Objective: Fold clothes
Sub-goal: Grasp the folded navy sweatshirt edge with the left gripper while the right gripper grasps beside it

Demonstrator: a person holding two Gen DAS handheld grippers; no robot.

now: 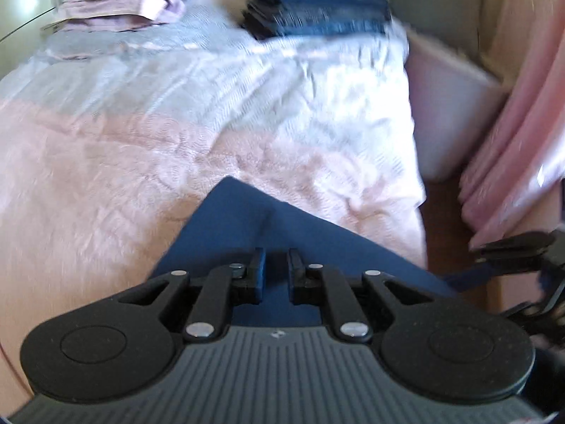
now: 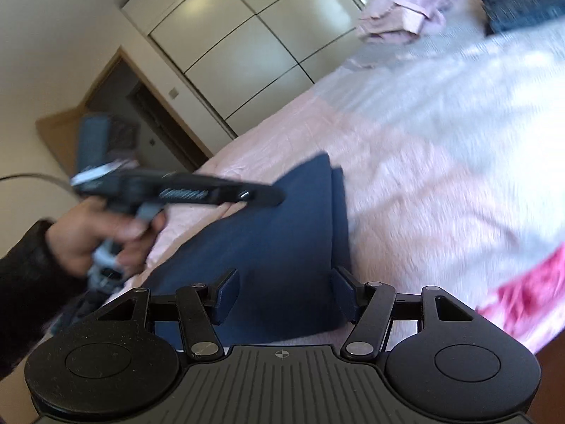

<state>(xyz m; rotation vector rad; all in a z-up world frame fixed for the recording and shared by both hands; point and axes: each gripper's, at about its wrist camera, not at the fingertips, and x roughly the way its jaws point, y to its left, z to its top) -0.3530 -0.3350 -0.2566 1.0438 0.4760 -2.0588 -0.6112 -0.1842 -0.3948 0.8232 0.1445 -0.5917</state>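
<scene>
A dark blue garment (image 1: pixel 254 233) lies folded at the near edge of the pink bed (image 1: pixel 106 162). My left gripper (image 1: pixel 275 268) sits low over it with the jaws a narrow gap apart; whether cloth is pinched is unclear. In the right wrist view the same garment (image 2: pixel 282 240) runs under my right gripper (image 2: pixel 286 293), whose jaws stand wide apart over the cloth. The left gripper (image 2: pixel 268 196) shows there, held by a hand, its tip over the garment's far part. The right gripper (image 1: pixel 508 247) shows at the right edge of the left wrist view.
A stack of folded blue clothes (image 1: pixel 325 0) sits at the far end of the bed. A pile of folded lilac clothes (image 1: pixel 120 7) lies far left. A pink-red cloth (image 2: pixel 529 296) lies at the right. Pink curtains (image 1: pixel 522 148) and a white unit (image 1: pixel 448 106) stand beside the bed.
</scene>
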